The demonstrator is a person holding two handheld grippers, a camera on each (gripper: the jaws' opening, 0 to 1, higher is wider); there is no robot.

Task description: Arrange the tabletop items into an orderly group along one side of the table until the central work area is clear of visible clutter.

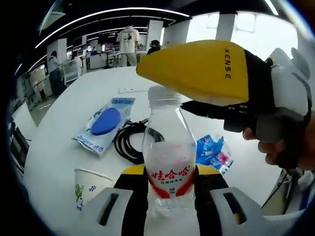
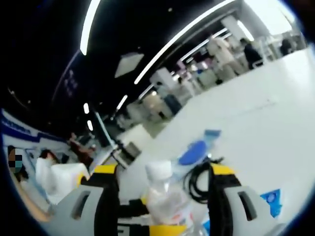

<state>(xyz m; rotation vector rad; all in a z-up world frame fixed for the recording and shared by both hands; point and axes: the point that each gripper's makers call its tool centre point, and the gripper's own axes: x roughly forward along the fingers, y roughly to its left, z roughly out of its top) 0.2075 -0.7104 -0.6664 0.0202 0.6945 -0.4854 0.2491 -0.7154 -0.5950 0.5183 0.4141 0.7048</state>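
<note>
Between the left gripper [image 1: 165, 196] jaws, clamped at the label: clear water bottle [image 1: 168, 162], upright. Beside it, paper cup [image 1: 88, 188]. Over the white cap, the right gripper [image 2: 162, 206], jaws spread wide around the neck, not touching. Behind, black cable coil [image 1: 127, 140], blue packet [image 1: 212, 151], blue-printed pouch [image 1: 104, 123] on the white table [image 1: 74, 98].

Looks like a big open-plan lab or office floor, not anybody's home. Long light strips [image 1: 106, 14] run across a dark ceiling, with white pillars [image 1: 154, 30] and bright windows [image 1: 256, 29] on the far right. Past the white table [image 1: 59, 132], a person [image 1: 128, 44] stands at far desks [image 1: 101, 59] crowded with gear.
</note>
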